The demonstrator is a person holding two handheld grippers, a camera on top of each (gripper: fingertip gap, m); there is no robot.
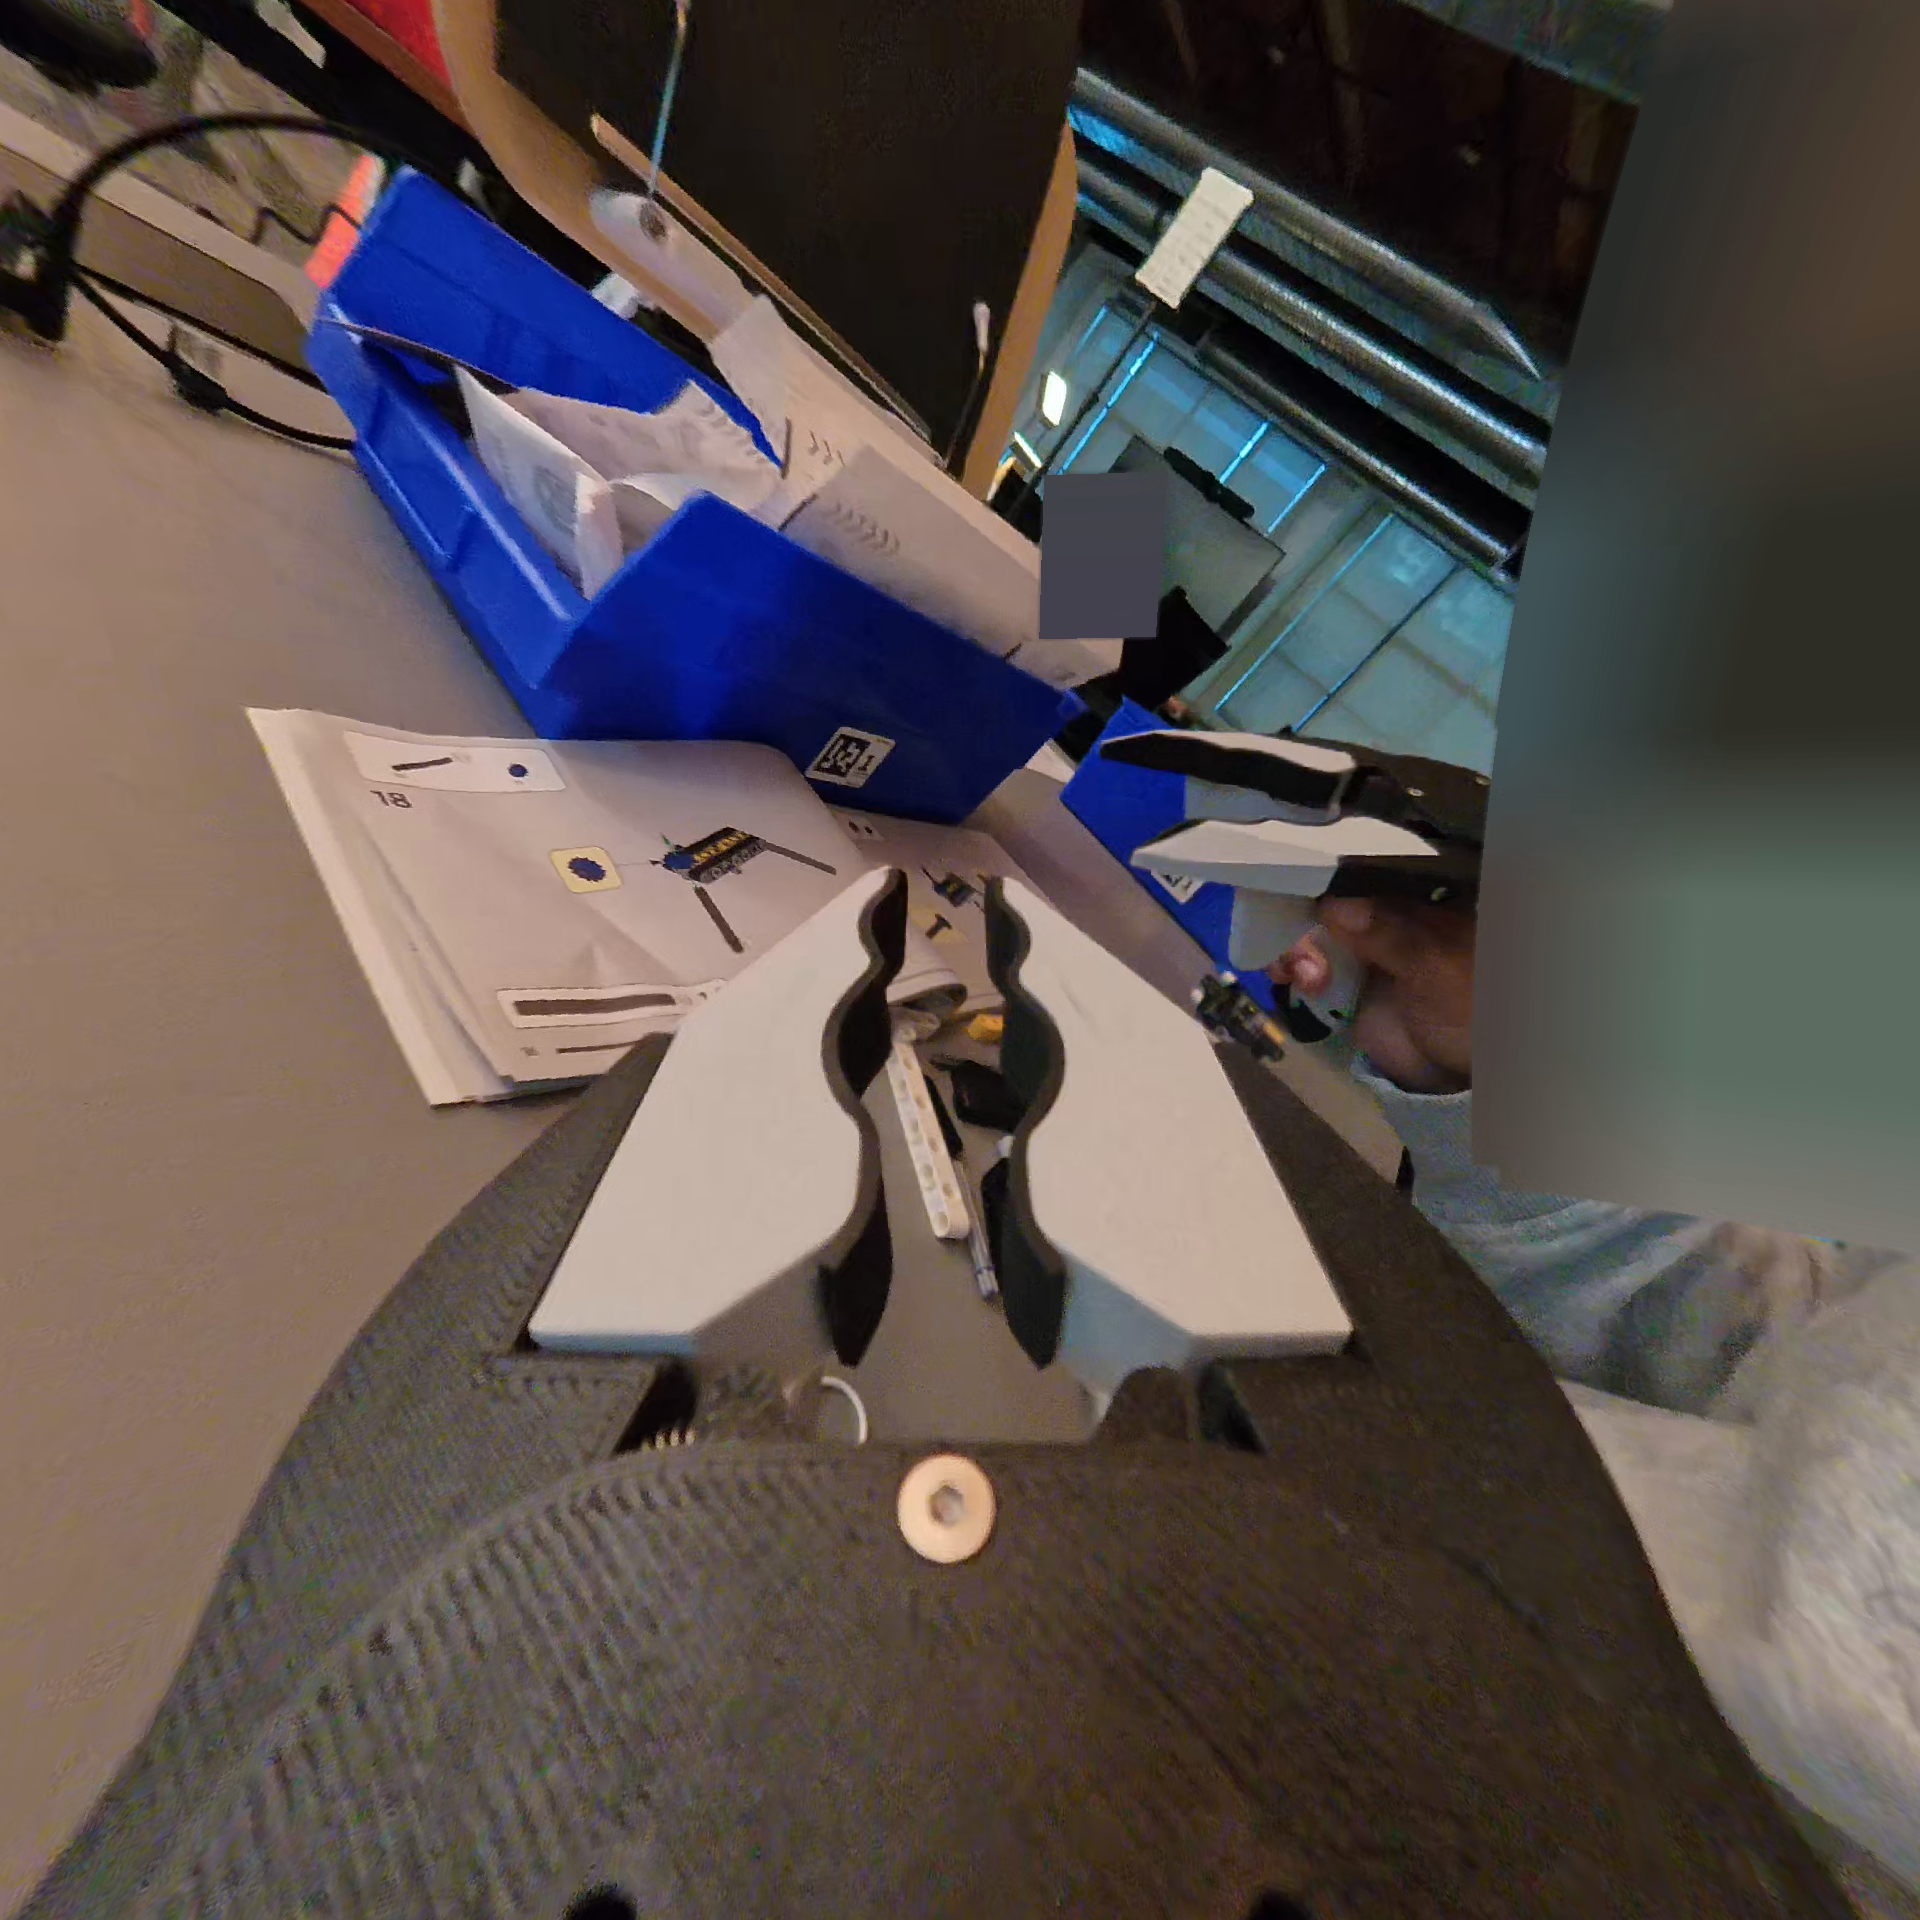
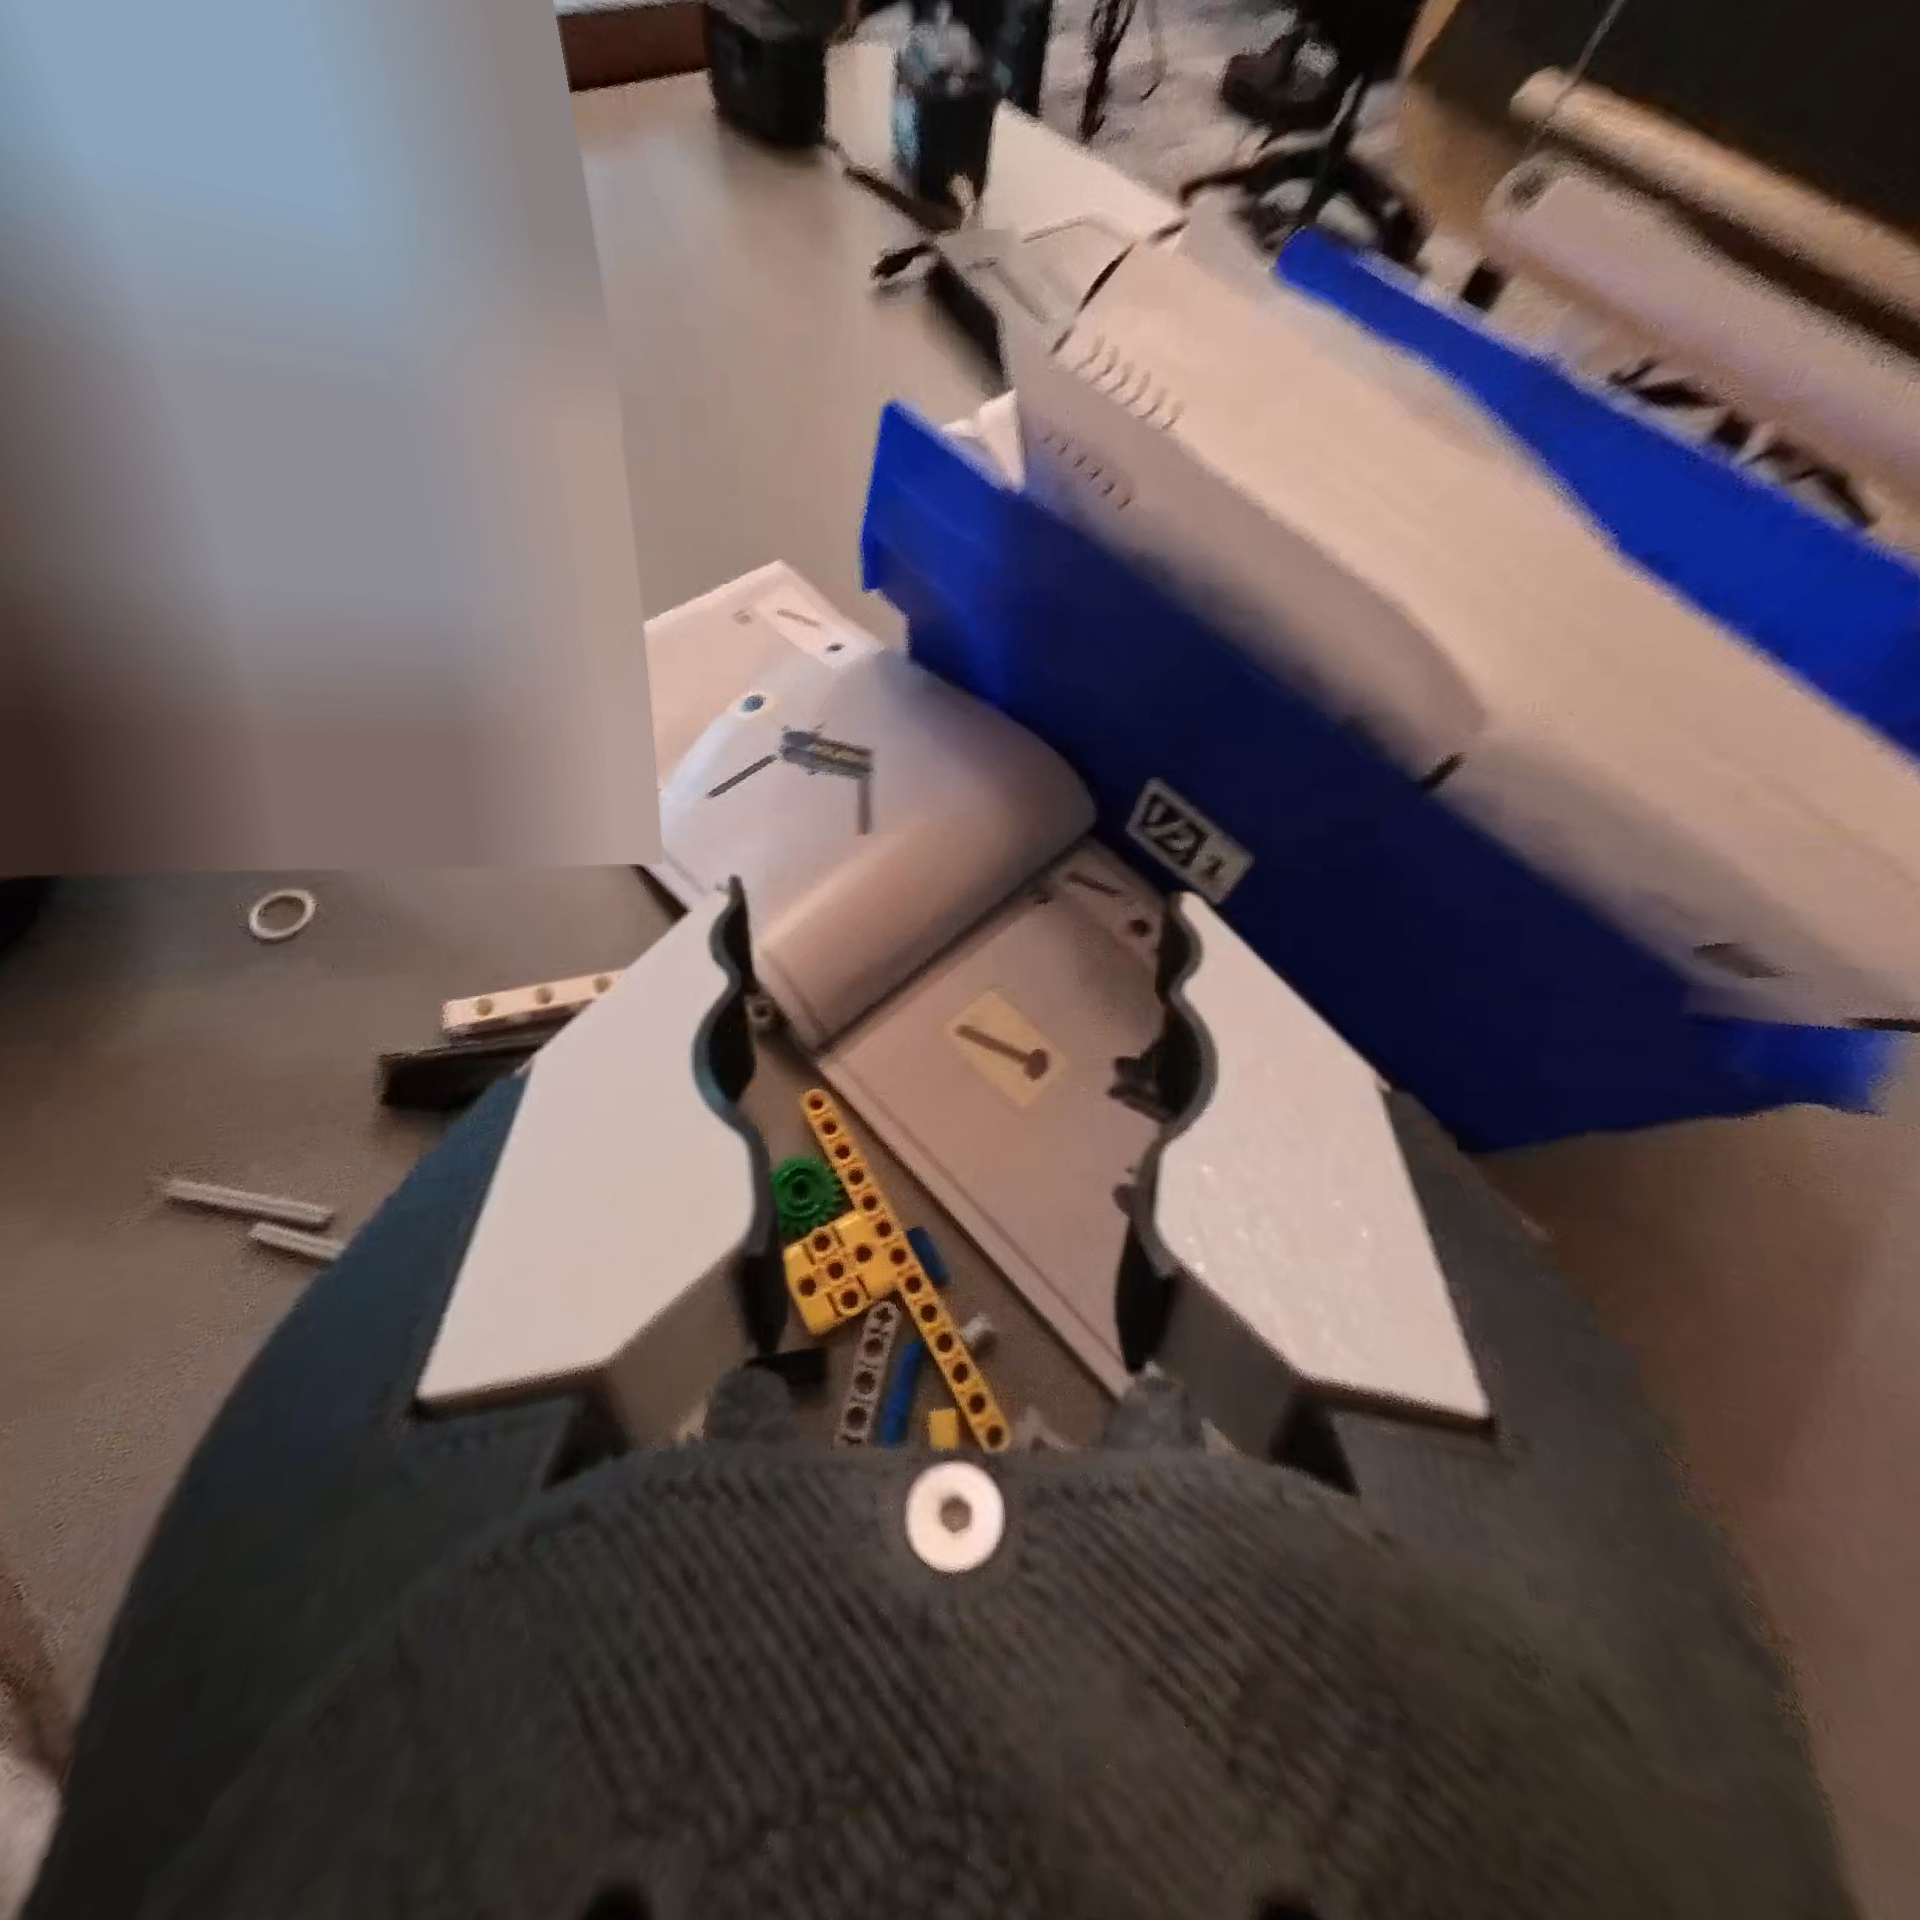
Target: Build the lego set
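My left gripper is open a little and holds nothing. It hovers low over a white holed beam and small dark pieces lying on the table. My right gripper is open wide and empty above a pile of loose parts: a long yellow holed beam, a yellow block, a green gear, a grey beam and blue pins. The right gripper also shows in the left wrist view, held by a hand. A small black assembly lies below it.
An open instruction booklet lies ahead, also seen in the right wrist view. A blue bin holding paper bags stands behind it. A white beam, a black piece, grey axles and a white ring lie to the left. From my right tips it is roughly 10 cm to the green gear; from my left, 20 cm. To reach the yellow block in a straight line is about 11 cm for my right fingers, about 20 cm for my left.
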